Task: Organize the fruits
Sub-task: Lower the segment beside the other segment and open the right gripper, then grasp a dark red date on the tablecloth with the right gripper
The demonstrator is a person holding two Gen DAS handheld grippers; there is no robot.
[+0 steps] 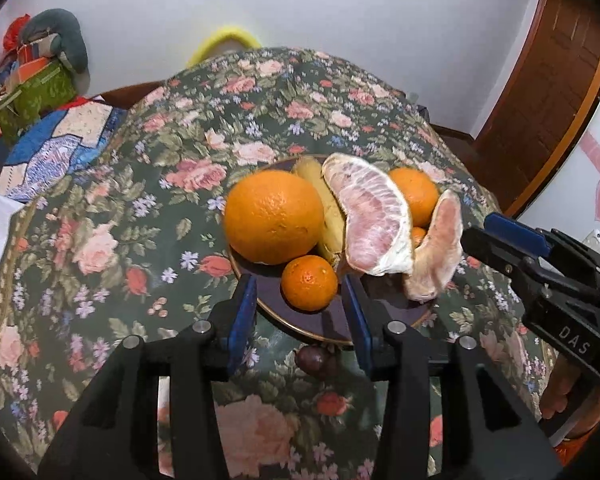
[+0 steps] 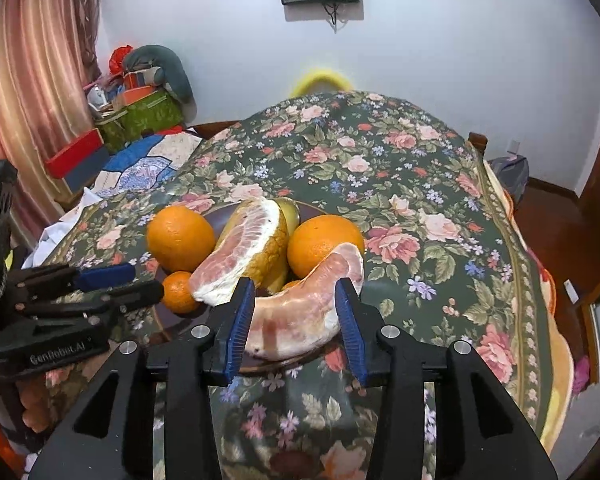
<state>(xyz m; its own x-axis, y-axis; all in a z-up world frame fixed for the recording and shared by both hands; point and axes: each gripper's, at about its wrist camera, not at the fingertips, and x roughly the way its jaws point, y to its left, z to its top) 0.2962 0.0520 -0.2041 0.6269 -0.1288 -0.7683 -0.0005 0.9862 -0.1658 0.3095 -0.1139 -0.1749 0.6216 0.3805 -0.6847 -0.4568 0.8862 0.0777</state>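
Both claws released — fruit heaped on plate [image 1: 300, 322].
Risk: right claw [image 2: 296, 314] straddling pomelo wedge [image 2: 308, 300] — soft flesh may tear, nudging mandarin [image 2: 179, 291] off; left claw [image 1: 300, 312] idle.

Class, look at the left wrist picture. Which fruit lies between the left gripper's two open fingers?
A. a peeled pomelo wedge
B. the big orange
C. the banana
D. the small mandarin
D. The small mandarin sits on the dark plate in the gap of the open left gripper; the big orange lies farther back.
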